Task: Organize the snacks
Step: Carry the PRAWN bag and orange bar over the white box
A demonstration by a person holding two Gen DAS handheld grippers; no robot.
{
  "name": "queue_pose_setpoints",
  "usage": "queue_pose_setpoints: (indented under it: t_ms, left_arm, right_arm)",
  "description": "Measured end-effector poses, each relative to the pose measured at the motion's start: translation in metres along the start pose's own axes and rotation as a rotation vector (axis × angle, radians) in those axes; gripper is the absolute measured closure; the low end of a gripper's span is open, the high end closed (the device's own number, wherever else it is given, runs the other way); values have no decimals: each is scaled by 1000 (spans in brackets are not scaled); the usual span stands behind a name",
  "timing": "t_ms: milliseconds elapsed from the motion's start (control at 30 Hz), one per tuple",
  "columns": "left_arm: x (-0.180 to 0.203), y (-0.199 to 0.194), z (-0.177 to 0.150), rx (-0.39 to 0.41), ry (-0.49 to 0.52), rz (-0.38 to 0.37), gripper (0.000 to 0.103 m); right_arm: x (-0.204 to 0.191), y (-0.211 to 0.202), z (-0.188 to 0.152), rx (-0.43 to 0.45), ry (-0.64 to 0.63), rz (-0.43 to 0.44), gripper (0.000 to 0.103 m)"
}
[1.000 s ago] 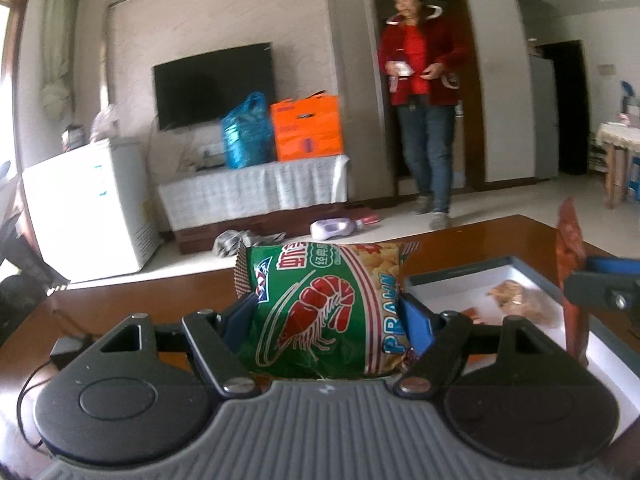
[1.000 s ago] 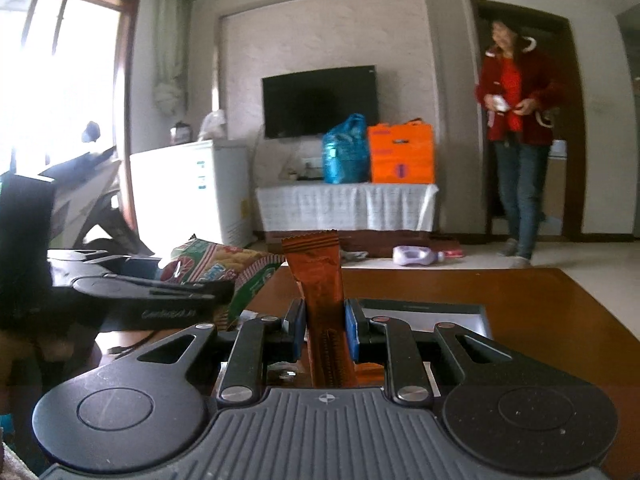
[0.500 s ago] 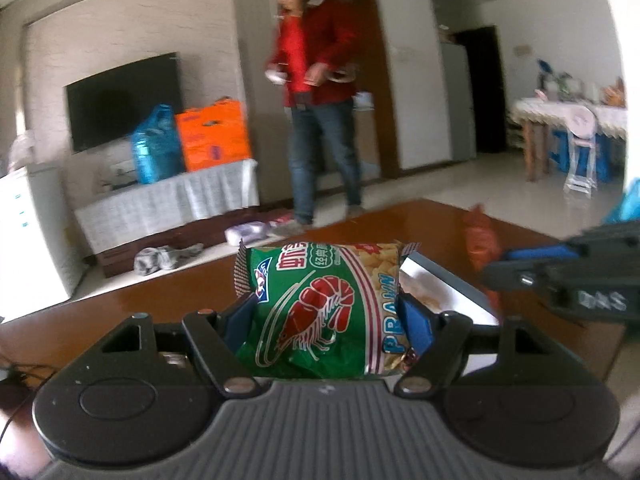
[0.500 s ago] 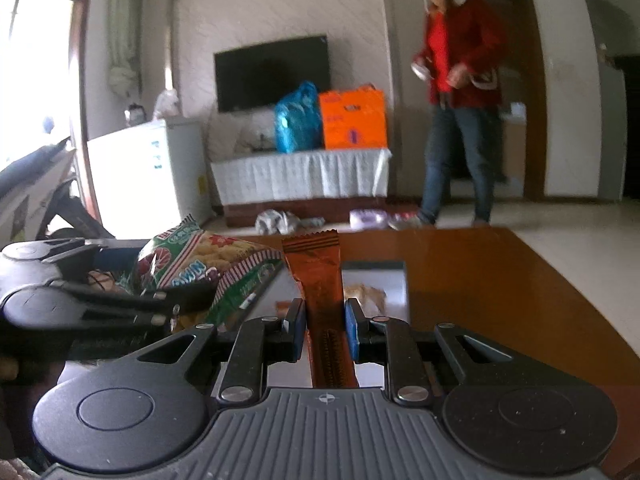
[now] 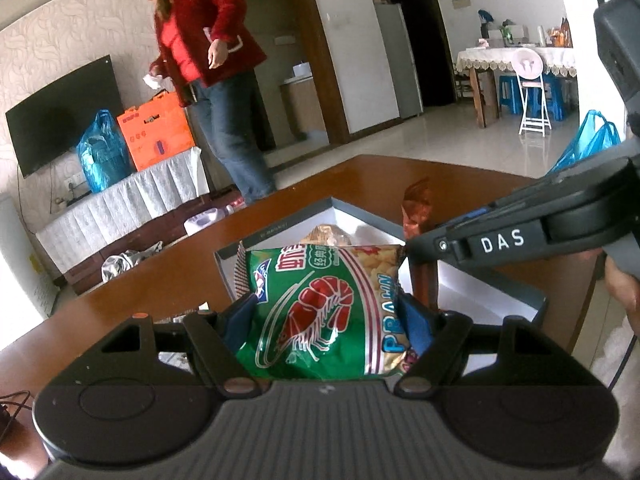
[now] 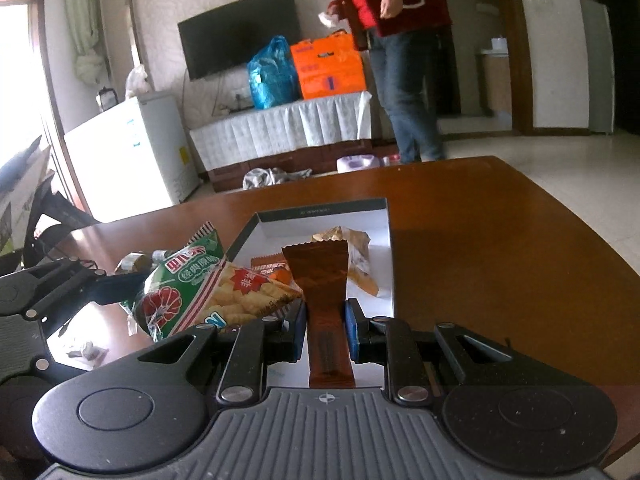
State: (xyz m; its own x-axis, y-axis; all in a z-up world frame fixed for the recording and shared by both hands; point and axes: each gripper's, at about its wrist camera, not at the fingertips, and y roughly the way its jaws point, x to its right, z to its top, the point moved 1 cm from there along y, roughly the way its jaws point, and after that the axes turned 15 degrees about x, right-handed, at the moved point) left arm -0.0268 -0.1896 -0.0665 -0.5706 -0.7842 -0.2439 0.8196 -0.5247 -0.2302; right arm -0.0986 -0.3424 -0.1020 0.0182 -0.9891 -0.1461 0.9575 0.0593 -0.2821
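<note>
Left wrist view: prawn cracker bag (image 5: 326,312) squeezed between both fingers (image 5: 414,326).

**Readable print: one snack bag and one gripper**

The green prawn-cracker bag (image 5: 324,312) between the left gripper's (image 5: 328,316) blue pads carries the word "PRAWN" in blue letters up its right edge, beside a red shrimp drawing; the red and green Chinese characters along its top are too small to make out. Ahead and right of it, the right gripper (image 5: 416,280) bears a label reading "DAS".
</note>
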Motion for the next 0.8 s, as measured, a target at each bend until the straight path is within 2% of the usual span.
queue_pose_setpoints:
  t_ms: [267, 400, 533, 633, 800]
  left_arm:
    - [11, 6, -7, 9, 98, 28, 28]
    - [15, 14, -7, 7, 89, 44, 28]
    - [12, 25, -6, 25, 100, 96, 28]
    - [6, 34, -7, 16, 53, 103, 28]
    - [11, 40, -8, 31, 52, 105, 28]
  right_arm:
    - [1, 14, 5, 5, 1, -29, 80]
    - [0, 26, 11, 25, 4, -52, 80]
    - [-6, 39, 15, 64, -30, -61, 80]
    - [-8, 51, 18, 79, -37, -69, 80]
    - [-4, 62, 17, 79, -12, -76, 80]
